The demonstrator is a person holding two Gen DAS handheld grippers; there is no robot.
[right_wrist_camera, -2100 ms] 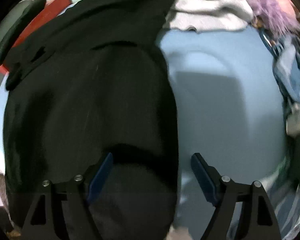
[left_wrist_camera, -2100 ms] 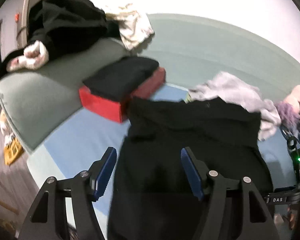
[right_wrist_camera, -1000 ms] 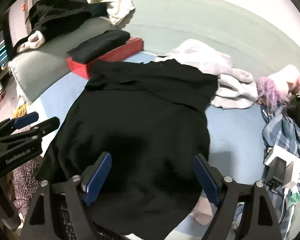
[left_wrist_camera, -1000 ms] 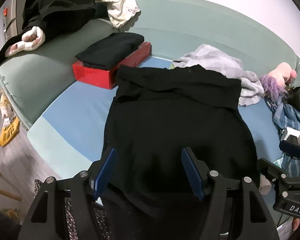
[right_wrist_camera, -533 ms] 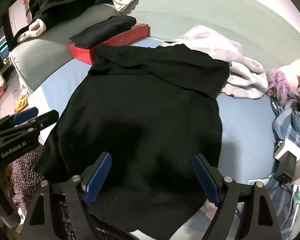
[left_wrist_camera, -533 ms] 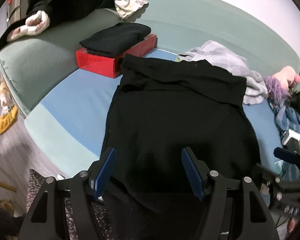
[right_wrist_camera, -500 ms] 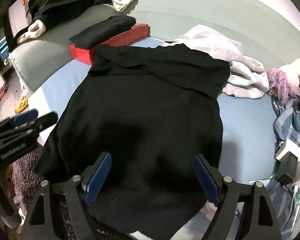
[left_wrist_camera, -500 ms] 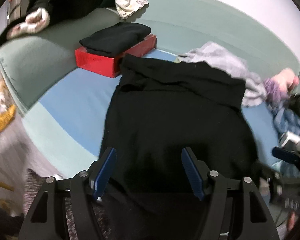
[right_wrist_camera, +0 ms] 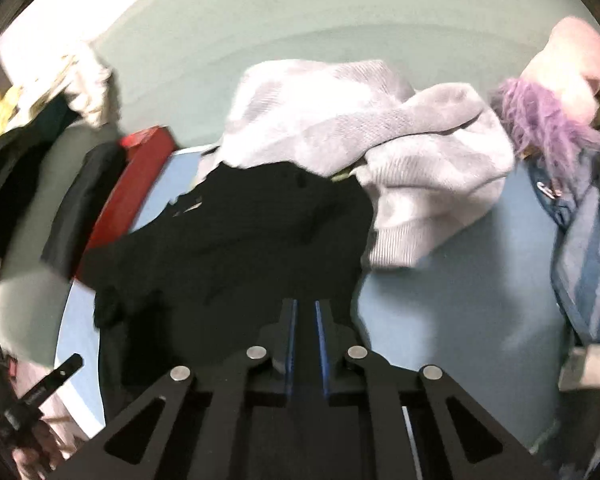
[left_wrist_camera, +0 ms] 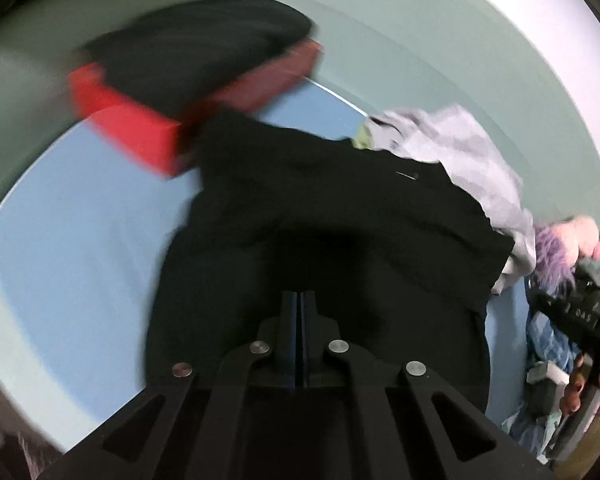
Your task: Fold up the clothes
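The left gripper (left_wrist_camera: 300, 296) has just snapped fully shut and the right gripper (right_wrist_camera: 303, 304) closed to a thin slit, both pinching the near edge of the black sweater (left_wrist_camera: 340, 208), which bunches up at their tips. It lies on the blue bed (left_wrist_camera: 80, 240), long axis running away from them. Only the left view shows a hand (left_wrist_camera: 588, 392); only the right shows the grey knit (right_wrist_camera: 380, 128) overlapping its far end.

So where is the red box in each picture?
Left wrist view: the red box is upper left, with folded black clothes on top.
Right wrist view: the red box is at middle left, seen edge-on.
Shared landmark: the grey sweater behind the black top.
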